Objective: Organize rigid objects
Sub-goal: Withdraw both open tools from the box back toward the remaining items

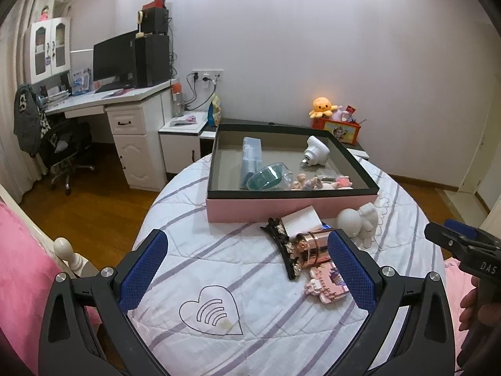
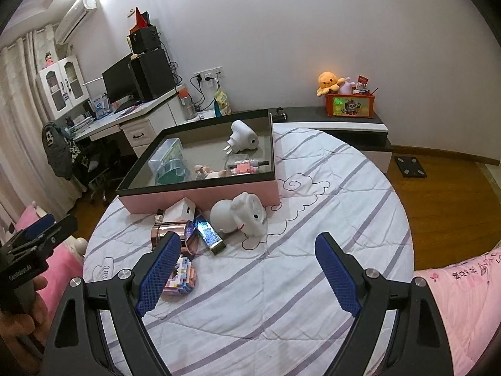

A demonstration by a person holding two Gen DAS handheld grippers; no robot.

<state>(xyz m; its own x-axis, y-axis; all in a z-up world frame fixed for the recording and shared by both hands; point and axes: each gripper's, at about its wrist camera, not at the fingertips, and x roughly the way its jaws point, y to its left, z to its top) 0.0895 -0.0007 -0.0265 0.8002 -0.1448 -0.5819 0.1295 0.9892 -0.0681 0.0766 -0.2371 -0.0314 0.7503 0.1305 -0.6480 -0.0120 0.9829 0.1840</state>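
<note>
Pink box (image 1: pixel 291 208) already holds sorted items; loose clutter, white figurine (image 2: pixel 238 216) included, lies just before it. Left gripper (image 1: pixel 247 269) and right gripper (image 2: pixel 247 274) both wide, empty, lined up for pickup.

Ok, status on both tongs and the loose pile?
Left tongs open, empty. Right tongs open, empty. Pile still outside pink box: white figurine, rose-gold cuff, block model. Nothing blocking.
</note>
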